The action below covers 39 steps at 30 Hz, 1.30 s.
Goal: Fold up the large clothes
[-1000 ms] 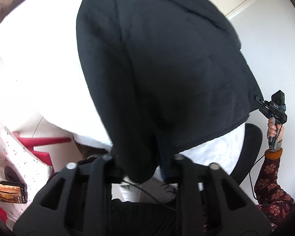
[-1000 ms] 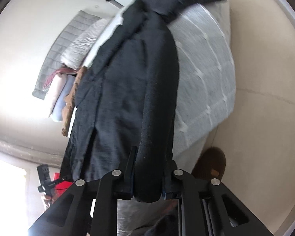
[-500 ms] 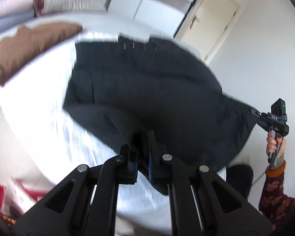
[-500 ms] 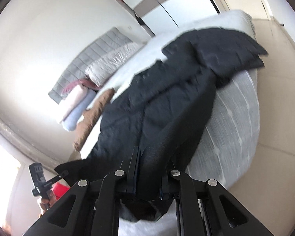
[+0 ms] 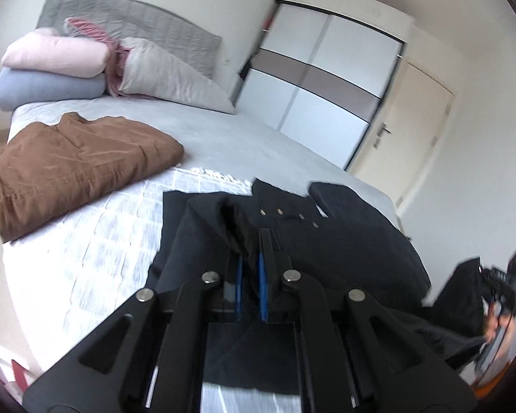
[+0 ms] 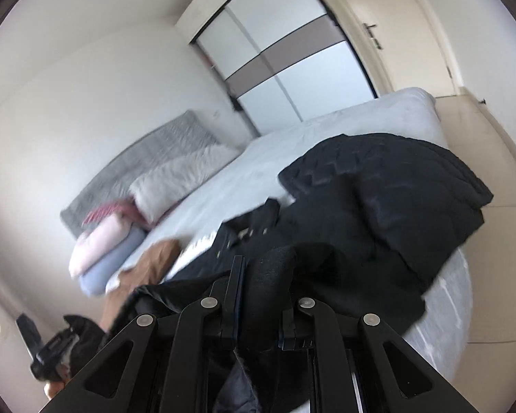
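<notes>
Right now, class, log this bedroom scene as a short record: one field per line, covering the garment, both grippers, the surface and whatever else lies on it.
garment: black coat, partly spread on the bed, buttons showing
left gripper: shut on a fold of the coat
right gripper: shut on the coat's cloth
surface: grey bed
also on bed: folded brown garment; second black quilted garment near the far corner
at headboard: pink and blue rolled bedding, grey pillow
fold status: not yet folded
</notes>
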{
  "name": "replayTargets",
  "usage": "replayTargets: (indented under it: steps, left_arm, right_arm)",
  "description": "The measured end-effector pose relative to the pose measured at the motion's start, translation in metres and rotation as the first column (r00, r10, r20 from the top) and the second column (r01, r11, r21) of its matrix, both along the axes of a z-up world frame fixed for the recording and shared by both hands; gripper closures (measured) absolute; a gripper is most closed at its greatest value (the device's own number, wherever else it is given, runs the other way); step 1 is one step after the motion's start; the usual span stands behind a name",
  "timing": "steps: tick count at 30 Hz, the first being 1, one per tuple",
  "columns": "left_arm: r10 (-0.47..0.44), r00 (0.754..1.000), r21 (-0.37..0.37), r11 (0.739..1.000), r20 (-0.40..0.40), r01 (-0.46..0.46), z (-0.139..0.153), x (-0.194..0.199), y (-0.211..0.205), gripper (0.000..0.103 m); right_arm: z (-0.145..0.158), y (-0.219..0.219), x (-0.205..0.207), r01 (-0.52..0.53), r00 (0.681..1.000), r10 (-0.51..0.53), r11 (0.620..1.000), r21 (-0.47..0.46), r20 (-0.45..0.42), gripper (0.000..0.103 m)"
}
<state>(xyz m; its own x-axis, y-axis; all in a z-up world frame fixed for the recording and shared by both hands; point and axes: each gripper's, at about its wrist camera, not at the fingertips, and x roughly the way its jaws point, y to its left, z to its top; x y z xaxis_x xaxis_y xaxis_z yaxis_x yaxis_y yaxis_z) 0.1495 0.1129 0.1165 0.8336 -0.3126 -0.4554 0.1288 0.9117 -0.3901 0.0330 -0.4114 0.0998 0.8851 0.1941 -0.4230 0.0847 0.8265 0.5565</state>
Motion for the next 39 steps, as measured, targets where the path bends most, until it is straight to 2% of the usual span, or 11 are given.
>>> replayTargets:
  steps: [8, 17, 21, 25, 27, 28, 29, 31, 32, 33, 39]
  left_arm:
    - [0.070, 0.995, 0.073, 0.995, -0.077, -0.064, -0.028, 0.098, -0.011, 0.094]
    - [0.169, 0.965, 0.138, 0.980, -0.198, -0.143, -0.101, 0.188, -0.019, 0.090]
    - [0.190, 0.948, 0.178, 0.973, -0.255, -0.148, -0.133, 0.209, -0.023, 0.089]
    - [0.164, 0.932, 0.127, 0.983, -0.323, -0.129, -0.149, 0.219, -0.015, 0.087]
    - [0.136, 0.931, 0.097, 0.989, -0.339, -0.109, -0.146, 0.217, -0.011, 0.081]
    - [0.124, 0.932, 0.093, 0.991, -0.341, -0.098, -0.143, 0.215, -0.011, 0.064]
    - [0.116, 0.936, 0.101, 0.991, -0.332, -0.087, -0.138, 0.210, -0.010, 0.040]
    - [0.127, 0.953, 0.149, 0.985, -0.275, -0.088, -0.126, 0.197, -0.009, 0.019]
    - [0.146, 0.958, 0.192, 0.976, -0.247, -0.099, -0.121, 0.190, -0.010, 0.015]
    - [0.150, 0.960, 0.232, 0.968, -0.235, -0.095, -0.118, 0.186, -0.011, 0.015]
    - [0.125, 0.934, 0.390, 0.921, -0.334, 0.017, -0.124, 0.169, -0.007, 0.012]
  right_arm:
    - [-0.026, -0.028, 0.114, 0.039, 0.998, -0.040, 0.999, -0.017, -0.039, 0.089]
    - [-0.100, -0.053, 0.240, 0.095, 0.971, -0.107, 0.993, -0.062, -0.212, 0.089]
    - [-0.130, -0.043, 0.271, 0.086, 0.948, -0.134, 0.981, -0.173, -0.288, 0.088]
    - [-0.144, -0.036, 0.283, 0.076, 0.934, -0.149, 0.971, -0.227, -0.325, 0.088]
    - [-0.141, -0.039, 0.278, 0.060, 0.935, -0.131, 0.975, -0.216, -0.329, 0.085]
    - [-0.138, -0.040, 0.274, 0.049, 0.937, -0.115, 0.978, -0.203, -0.329, 0.084]
    - [-0.135, -0.041, 0.271, 0.037, 0.940, -0.099, 0.981, -0.191, -0.327, 0.078]
    - [-0.122, -0.043, 0.262, 0.011, 0.951, -0.062, 0.986, -0.168, -0.302, 0.056]
    - [-0.115, -0.043, 0.256, 0.009, 0.958, -0.057, 0.985, -0.171, -0.280, 0.041]
    - [-0.108, -0.044, 0.251, 0.011, 0.963, -0.058, 0.984, -0.177, -0.262, 0.036]
    - [-0.094, -0.048, 0.227, -0.054, 0.958, -0.017, 0.969, -0.240, -0.287, 0.023]
